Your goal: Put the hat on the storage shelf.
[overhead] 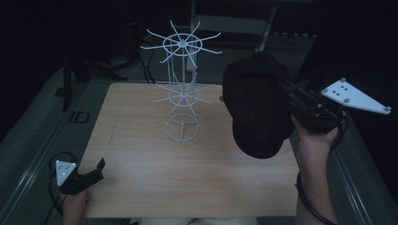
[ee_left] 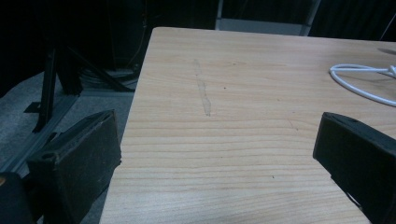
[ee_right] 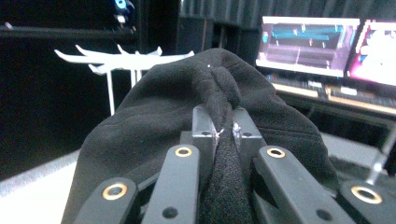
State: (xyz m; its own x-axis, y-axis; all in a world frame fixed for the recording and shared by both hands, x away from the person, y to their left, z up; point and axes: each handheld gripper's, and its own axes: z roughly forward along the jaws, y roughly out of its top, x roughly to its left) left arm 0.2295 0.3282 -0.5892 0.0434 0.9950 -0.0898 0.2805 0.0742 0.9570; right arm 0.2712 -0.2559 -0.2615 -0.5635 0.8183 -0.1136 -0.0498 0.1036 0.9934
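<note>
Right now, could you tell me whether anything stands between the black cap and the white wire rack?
Nothing visible does. The right gripper holds the cap in the air just right of the rack, with only bare table and open air between them.

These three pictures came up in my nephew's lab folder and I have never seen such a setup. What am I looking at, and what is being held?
A person sits at a wooden table with a hand-held claw in each hand. The high view looks down from above the person. The other two pictures come from cameras riding on each claw, looking along its black jaws. On the table stands a white wire rack with spoke-like hooks on two levels. The right claw is shut on a fold of a black cap and holds it up in the air beside the rack. The left claw rests open at the table's near left edge, holding nothing.
</note>
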